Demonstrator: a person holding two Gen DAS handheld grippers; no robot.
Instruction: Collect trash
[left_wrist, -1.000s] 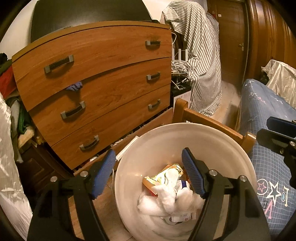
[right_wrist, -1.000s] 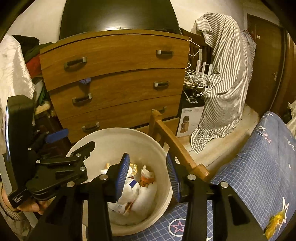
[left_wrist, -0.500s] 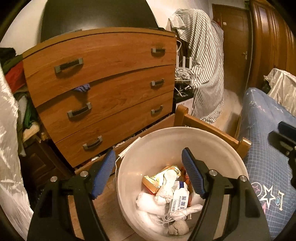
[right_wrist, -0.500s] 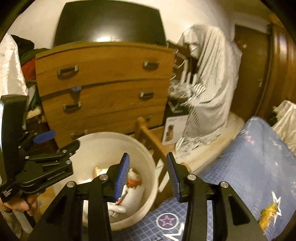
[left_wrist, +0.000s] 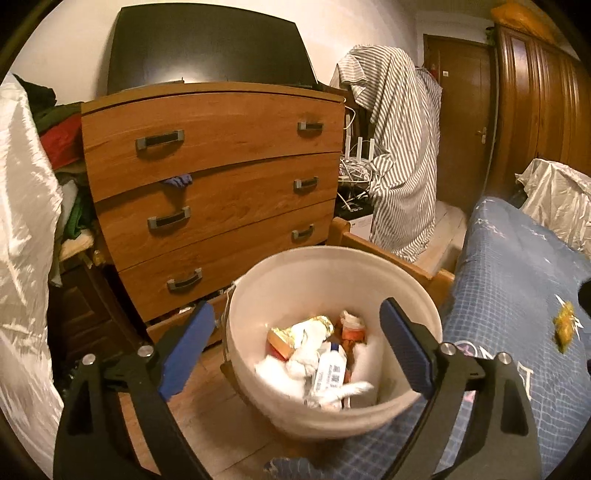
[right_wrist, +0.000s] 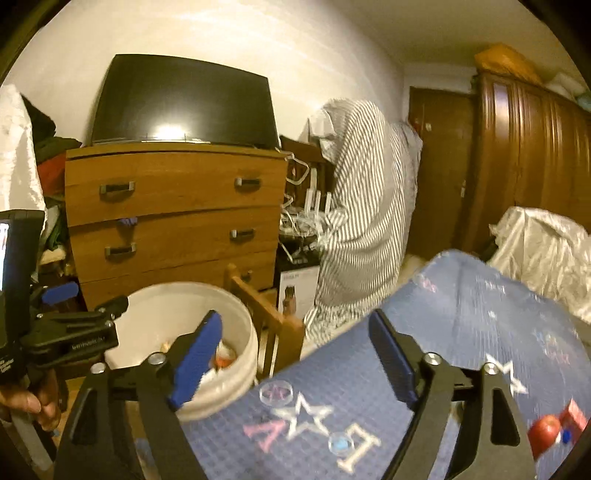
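Over the white bucket (left_wrist: 332, 417), both grippers tilted downward, jaws just opened wide, empty.

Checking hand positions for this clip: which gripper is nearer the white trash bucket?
Left. The left gripper hangs open right over the white bucket; the right gripper, also open, is off to its side over the blue bedspread.

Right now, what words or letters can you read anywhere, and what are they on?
"A": pink letter on the blue blanket; the white letter beside it is unclear.
Label on the white bottle in the bucket: too blurred to read.
Print on the box: too blurred to read.
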